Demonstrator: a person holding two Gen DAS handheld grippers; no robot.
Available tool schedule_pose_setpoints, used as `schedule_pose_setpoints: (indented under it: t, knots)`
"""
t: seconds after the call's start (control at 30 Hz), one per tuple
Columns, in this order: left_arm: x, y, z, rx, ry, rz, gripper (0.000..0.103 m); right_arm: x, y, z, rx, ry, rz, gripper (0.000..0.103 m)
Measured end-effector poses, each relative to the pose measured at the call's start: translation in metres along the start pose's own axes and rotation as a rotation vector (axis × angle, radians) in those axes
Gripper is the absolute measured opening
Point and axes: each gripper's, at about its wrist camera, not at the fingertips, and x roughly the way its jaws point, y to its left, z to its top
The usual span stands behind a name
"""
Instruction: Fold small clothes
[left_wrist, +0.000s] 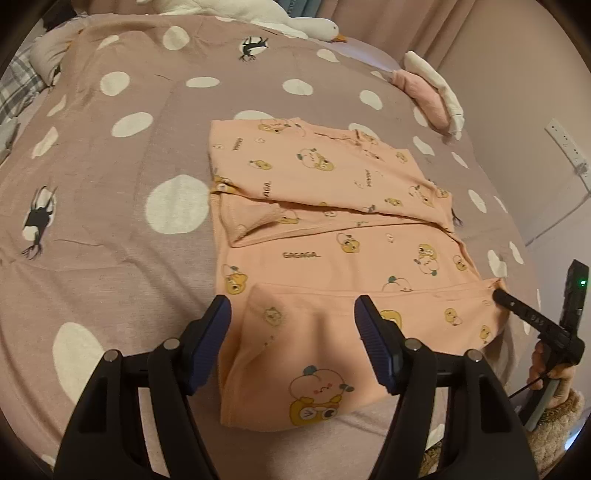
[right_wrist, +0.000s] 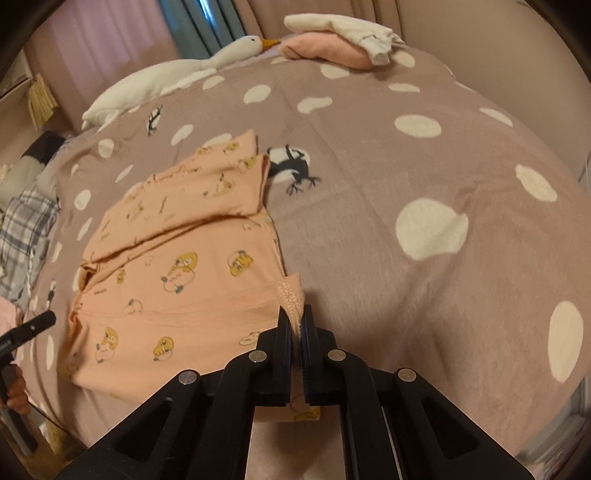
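left wrist view looks down on a peach baby garment (left_wrist: 332, 229) printed with yellow cartoon ducks, lying on a mauve polka-dot bed cover (left_wrist: 110, 147). its far part is already folded over the middle, and the near part is doubled up, so the folding looks well along; judging by this, the last fold toward the far end and some smoothing are left. left gripper (left_wrist: 293, 328) hovers with jaws wide over the near edge, holding nothing. right gripper (right_wrist: 295, 325) has its jaws nearly together, pinching the garment's ribbed corner at the right edge. cloth looks thin, soft and slightly rumpled. a plush goose (right_wrist: 177, 77) and folded pink and white clothes (right_wrist: 340, 40) lie at the far end of the bed.
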Motion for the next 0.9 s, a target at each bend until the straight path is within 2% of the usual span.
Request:
schedule_pose_setpoints:
  t: [0.23, 0.33, 0.43, 0.5, 0.57, 0.63, 0.67, 0.73, 0.9]
  knots:
    - [0.021, -0.003, 0.001, -0.002, 0.053, -0.027, 0.067, 0.001, -0.004, -0.004, 0.005, 0.012, 0.006, 0.005]
    - [0.033, -0.001, 0.000, 0.000, 0.082, 0.002, 0.067, 0.002, -0.004, -0.004, 0.003, 0.016, 0.004, 0.005]
    - [0.045, 0.002, -0.002, -0.008, 0.111, 0.004, 0.062, 0.004, -0.004, -0.006, 0.004, 0.024, 0.001, 0.005]
    - [0.050, 0.004, -0.002, -0.004, 0.113, 0.014, 0.057, 0.006, -0.004, -0.007, 0.005, 0.028, -0.001, 0.005]
    - [0.052, 0.005, -0.002, 0.007, 0.107, 0.040, 0.041, 0.007, -0.004, -0.007, 0.007, 0.032, -0.001, 0.005]
    - [0.052, 0.009, -0.001, -0.002, 0.106, 0.033, 0.033, 0.007, -0.004, -0.007, 0.006, 0.033, -0.002, 0.005]
    - [0.051, 0.011, -0.001, -0.012, 0.103, 0.033, 0.022, 0.007, -0.004, -0.007, 0.004, 0.032, -0.003, 0.005]
    - [0.050, 0.014, -0.001, -0.022, 0.105, 0.028, 0.013, 0.008, -0.003, -0.007, 0.000, 0.032, -0.006, 0.005]
    - [0.030, 0.010, -0.001, -0.044, 0.064, 0.020, 0.008, 0.004, 0.001, -0.005, -0.011, 0.024, -0.014, 0.005]
